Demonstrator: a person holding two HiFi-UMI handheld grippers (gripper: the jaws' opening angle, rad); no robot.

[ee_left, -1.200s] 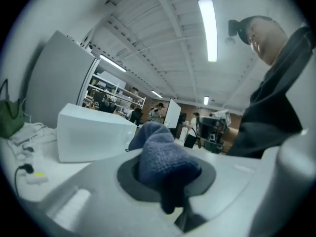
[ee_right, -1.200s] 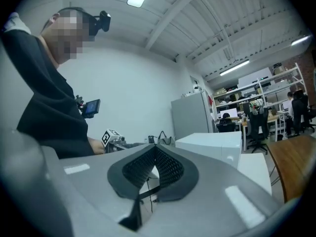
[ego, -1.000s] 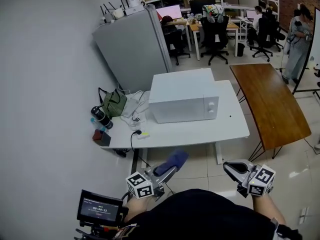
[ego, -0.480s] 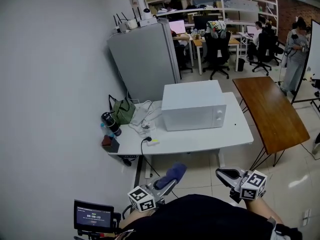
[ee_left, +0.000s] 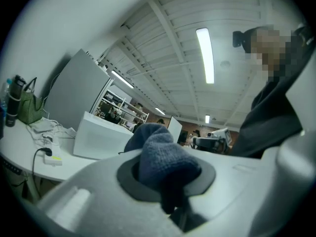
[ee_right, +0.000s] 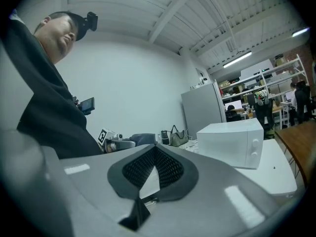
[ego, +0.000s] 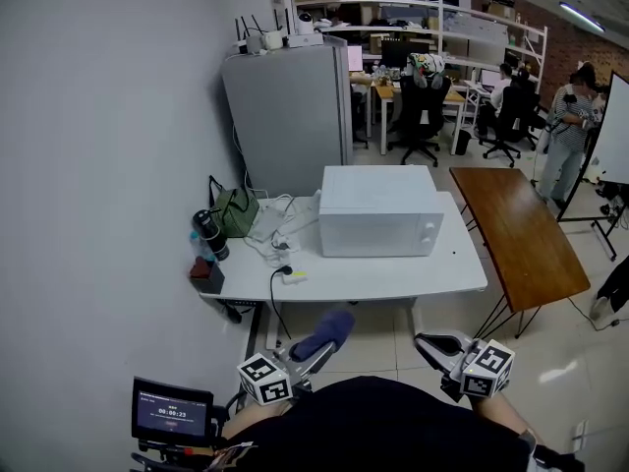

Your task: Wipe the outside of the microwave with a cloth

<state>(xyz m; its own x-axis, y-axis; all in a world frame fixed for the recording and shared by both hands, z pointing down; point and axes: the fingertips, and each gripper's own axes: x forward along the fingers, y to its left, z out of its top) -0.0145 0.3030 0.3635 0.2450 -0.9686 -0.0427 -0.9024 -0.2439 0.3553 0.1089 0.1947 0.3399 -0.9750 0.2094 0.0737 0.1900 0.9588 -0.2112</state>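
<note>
The white microwave (ego: 378, 209) stands shut on a white table (ego: 393, 275), door and two knobs facing me. Both grippers hang low by my body, well short of the table's front edge. My left gripper (ego: 319, 340) is shut on a dark blue cloth (ego: 326, 330), which bulges out between its pads (ee_left: 163, 157). The microwave (ee_left: 101, 135) shows beyond that cloth. My right gripper (ego: 432, 345) is shut with nothing in it, its ribbed pads (ee_right: 168, 168) meeting at the tips. From there the microwave (ee_right: 232, 142) lies ahead to the right.
A green bag (ego: 234, 207), a dark bottle (ego: 208, 232), cables and a power strip (ego: 287, 275) crowd the table's left part. A tall grey cabinet (ego: 290, 116) stands behind, a brown table (ego: 521, 229) to the right. People sit at far desks. A small monitor (ego: 172, 411) sits by my left hip.
The head view has tilted up and swung, so the microwave sits more centred. Both grippers stay low by my body, the left still holding the cloth.
</note>
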